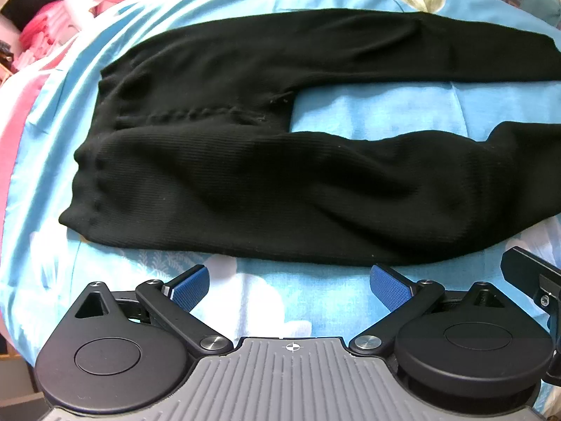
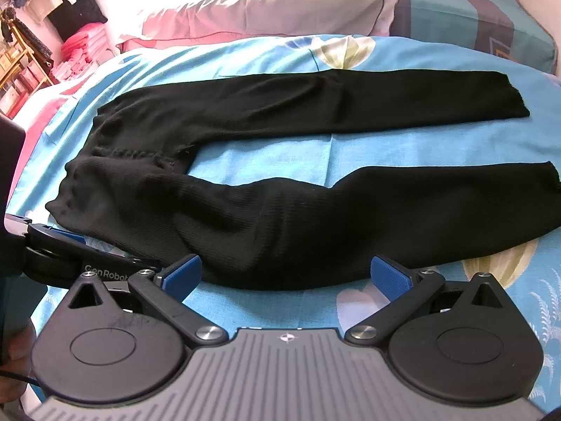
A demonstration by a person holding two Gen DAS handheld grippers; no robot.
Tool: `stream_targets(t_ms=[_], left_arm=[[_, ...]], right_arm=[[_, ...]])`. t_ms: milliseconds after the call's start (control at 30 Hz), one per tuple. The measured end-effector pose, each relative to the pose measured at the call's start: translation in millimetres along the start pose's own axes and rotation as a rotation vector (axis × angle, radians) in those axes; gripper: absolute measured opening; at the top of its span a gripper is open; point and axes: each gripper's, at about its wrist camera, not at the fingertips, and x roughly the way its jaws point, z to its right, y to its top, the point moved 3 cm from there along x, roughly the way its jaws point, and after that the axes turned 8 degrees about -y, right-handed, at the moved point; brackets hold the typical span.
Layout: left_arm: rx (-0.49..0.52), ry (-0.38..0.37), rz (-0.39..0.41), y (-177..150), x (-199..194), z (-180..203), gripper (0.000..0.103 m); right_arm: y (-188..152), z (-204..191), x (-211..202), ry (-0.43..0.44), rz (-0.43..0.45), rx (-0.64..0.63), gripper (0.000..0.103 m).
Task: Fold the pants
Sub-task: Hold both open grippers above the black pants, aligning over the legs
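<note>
Black knit pants (image 1: 245, 161): one pair, ribbed fabric, lying flat and unfolded on a bed under a blue floral bedsheet (image 1: 368, 112); waistband toward 9 o'clock, both legs running toward 3 o'clock with a wedge of sheet showing between them. Left gripper (image 1: 291, 286): jaws spread wide, empty, poised just short of the near leg's edge, toward the waist end. Right gripper (image 2: 285, 275): jaws likewise wide, empty, blue pads (image 2: 389, 277) at the near leg's hem-side edge, whether touching the cloth cannot be told. Step in hand, by judgement: approach before the first fold; nothing folded yet. Next move likely calls for both grippers to pinch the near leg's edge and carry it toward 12 o'clock onto the far leg. Containers: none in view; stacked pink textiles (image 2: 82, 44) at 10 o'clock, off the bed.
</note>
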Motion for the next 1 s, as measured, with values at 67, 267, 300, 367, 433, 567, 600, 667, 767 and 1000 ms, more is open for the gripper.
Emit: stream_targets(t_ms=[67,267,300,367,433,567,600,667,767,1000], left_arm=[[0.001,0.001,-0.002,0.7,0.4,-0.3,0.103],[0.006,0.004,-0.004,1.8,1.4,0.7,0.103],[0.006,0.004,-0.005,2.1,1.7,0.9,0.103],[0.006,0.005,-0.006,2.3,2.1,1.2,0.103],[0.006,0.006,-0.006,2.4,2.3,1.1,0.103],[0.002,0.008,-0.008,2.9,3.1,0.6,0.103],[0.002,0.008,-0.009,3.0,3.1,0.5,0.103],[0.002,0.009,-0.009,3.1,3.0,0.2,0.103],[0.002,0.009,-0.009,3.0,2.6,-0.1,0.103],[0.003,0.009,-0.012,2.7,2.6,0.0,0.103]], right_arm=[[0.2,0.6,0.6,0.001,-0.001,0.002,0.102],[0.1,1.2,1.2,0.013,-0.003,0.009,0.102],[0.1,1.3,1.2,0.016,-0.003,0.009,0.102],[0.4,1.4,1.9,0.019,-0.004,0.009,0.102],[0.9,1.4,2.1,0.024,-0.003,0.009,0.102],[1.3,1.5,2.5,0.032,-0.004,0.010,0.102],[1.5,1.5,2.8,0.034,-0.004,0.010,0.102],[1.7,1.3,3.2,0.038,-0.004,0.010,0.102],[1.7,1.1,3.5,0.046,-0.004,0.011,0.102],[0.4,1.9,4.4,0.056,-0.011,0.021,0.102]])
